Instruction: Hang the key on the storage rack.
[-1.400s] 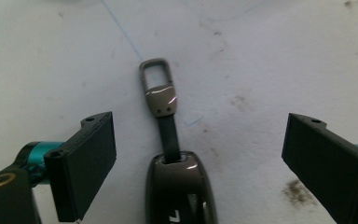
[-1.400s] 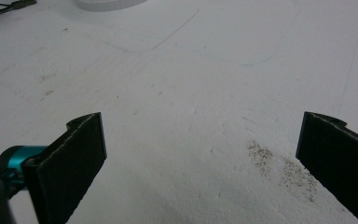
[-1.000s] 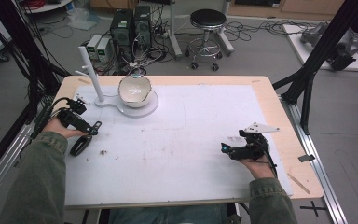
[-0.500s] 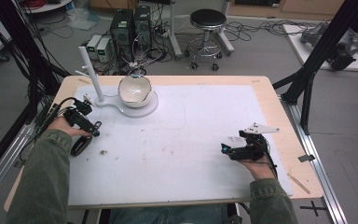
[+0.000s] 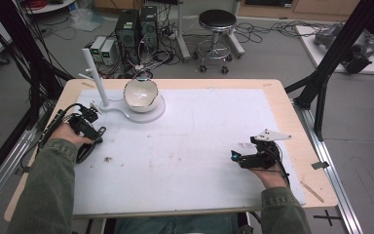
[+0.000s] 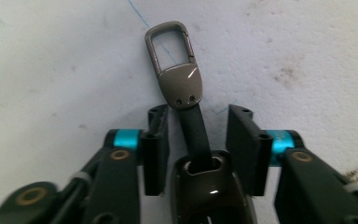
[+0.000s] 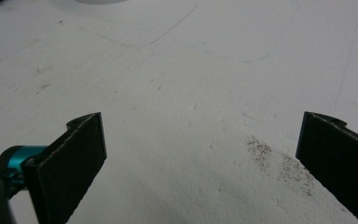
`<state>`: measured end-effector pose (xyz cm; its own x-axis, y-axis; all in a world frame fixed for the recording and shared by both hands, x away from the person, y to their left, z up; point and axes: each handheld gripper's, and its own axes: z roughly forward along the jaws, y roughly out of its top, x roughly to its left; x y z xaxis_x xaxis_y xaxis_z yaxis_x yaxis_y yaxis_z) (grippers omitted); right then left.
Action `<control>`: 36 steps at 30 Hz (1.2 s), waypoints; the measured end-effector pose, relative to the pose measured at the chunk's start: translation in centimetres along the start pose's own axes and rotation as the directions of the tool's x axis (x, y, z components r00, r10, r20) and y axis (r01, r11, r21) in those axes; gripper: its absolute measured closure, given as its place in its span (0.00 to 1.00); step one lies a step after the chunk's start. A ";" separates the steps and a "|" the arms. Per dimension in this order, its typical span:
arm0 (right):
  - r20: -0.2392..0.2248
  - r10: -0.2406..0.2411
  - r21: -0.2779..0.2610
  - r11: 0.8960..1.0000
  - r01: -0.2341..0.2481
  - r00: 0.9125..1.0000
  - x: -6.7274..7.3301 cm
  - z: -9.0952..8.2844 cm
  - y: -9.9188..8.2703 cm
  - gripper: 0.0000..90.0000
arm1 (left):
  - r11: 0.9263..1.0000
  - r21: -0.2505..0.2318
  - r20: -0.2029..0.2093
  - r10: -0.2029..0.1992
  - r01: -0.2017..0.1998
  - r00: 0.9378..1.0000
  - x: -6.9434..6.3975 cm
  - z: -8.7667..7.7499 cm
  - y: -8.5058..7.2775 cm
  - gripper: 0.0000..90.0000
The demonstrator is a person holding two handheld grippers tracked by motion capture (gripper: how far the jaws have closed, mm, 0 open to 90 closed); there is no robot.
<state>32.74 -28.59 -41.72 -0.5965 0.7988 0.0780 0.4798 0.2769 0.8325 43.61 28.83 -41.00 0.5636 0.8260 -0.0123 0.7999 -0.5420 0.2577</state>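
Closing its jaws, left gripper now flanks the key fob.

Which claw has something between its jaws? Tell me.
The left claw: a dark glossy key fob with black strap and metal clip lies between its jaws, which have just been closing. The right claw's wide-open jaws flank bare white table.

Overhead forward-down camera; two close jaw-mounted cameras, shared white mat.
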 end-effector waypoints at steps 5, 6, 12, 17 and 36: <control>0.015 -0.013 0.011 1.000 0.013 1.000 0.3 0.1 -0.1 0.01 | 0.994 -0.100 0.016 -0.034 0.035 0.999 -0.1 0.1 -1.2 0.89; 0.015 -0.013 0.011 1.000 0.013 1.000 0.3 0.1 -0.1 0.01 | 0.994 -0.100 0.016 -0.034 0.035 0.999 -0.1 0.1 -1.2 0.89; 0.033 -0.005 0.005 1.000 0.005 0.999 0.7 -0.2 -0.1 0.01 | 0.957 -0.257 0.097 -0.116 0.137 0.989 0.9 0.1 -3.7 0.91; 0.038 -0.011 0.011 1.000 0.010 0.999 0.7 -0.1 -0.2 0.01 | 0.961 -0.251 0.088 -0.091 0.111 0.992 0.8 -0.1 -3.7 0.91; 0.038 0.002 0.002 1.000 -0.002 0.999 0.4 -0.3 -0.1 0.01 | 0.959 -0.278 0.170 -0.011 0.058 0.985 1.1 -3.3 -4.7 0.91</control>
<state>32.24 -28.43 -41.57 -0.5706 0.8191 0.0589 0.4823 0.2762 0.8313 39.81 32.79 -39.04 0.5818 0.7933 -0.1792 0.7427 -0.4284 0.5147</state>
